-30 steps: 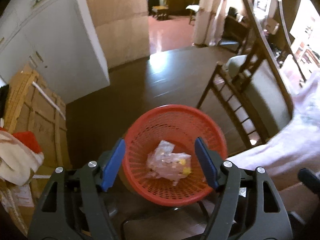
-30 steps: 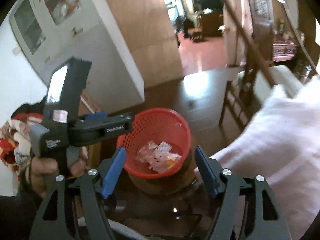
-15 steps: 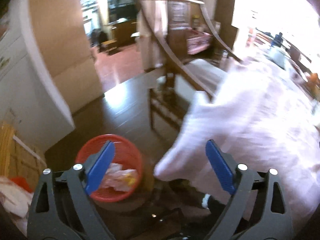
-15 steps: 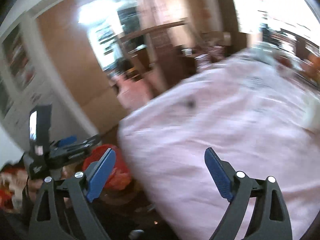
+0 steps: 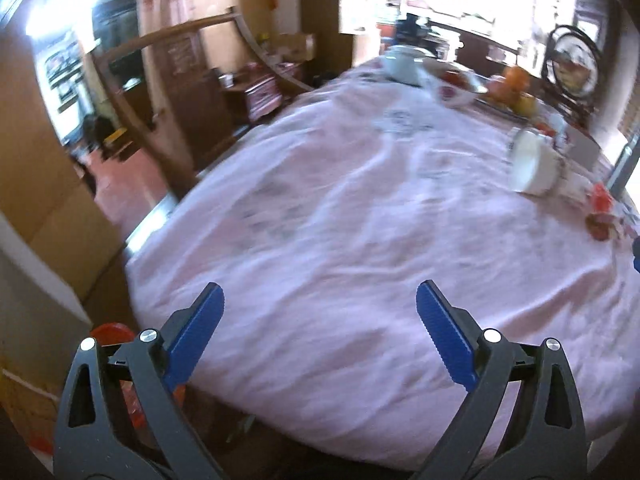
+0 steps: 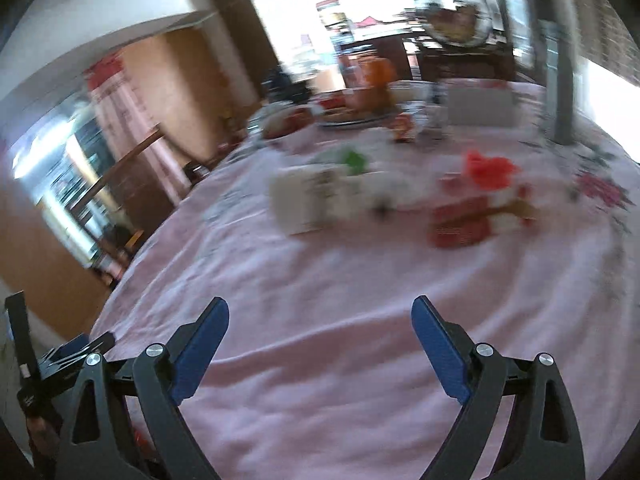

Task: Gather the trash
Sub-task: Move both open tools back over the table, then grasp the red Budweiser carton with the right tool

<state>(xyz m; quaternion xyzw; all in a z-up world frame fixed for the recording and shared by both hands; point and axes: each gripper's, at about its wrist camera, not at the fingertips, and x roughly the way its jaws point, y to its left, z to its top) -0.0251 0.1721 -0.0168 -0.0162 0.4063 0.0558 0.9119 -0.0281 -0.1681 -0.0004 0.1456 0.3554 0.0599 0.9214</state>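
My left gripper [image 5: 318, 294] is open and empty above the near edge of a table with a pink cloth [image 5: 360, 220]. The red trash basket [image 5: 112, 330] shows only as a sliver at the lower left, behind the left finger. My right gripper [image 6: 320, 308] is open and empty over the same cloth [image 6: 340, 300]. Ahead of it lie blurred red wrappers [image 6: 464, 224], a red crumpled piece [image 6: 488, 168] and a white carton [image 6: 308, 200]. Red scraps [image 5: 600, 212] lie at the right of the left wrist view. The left gripper's body [image 6: 52, 360] shows at the right view's lower left.
A tipped white cup [image 5: 534, 166], a white bowl [image 5: 402, 64] and a plate of fruit [image 5: 512, 92] stand further back on the table. A wooden chair back [image 5: 160, 80] rises at the left. A white napkin box [image 6: 480, 108] and a grey post [image 6: 560, 80] stand at the far right.
Both grippers swung up and to the right, away from the red basket and over the pink tablecloth. Both stayed open and empty.
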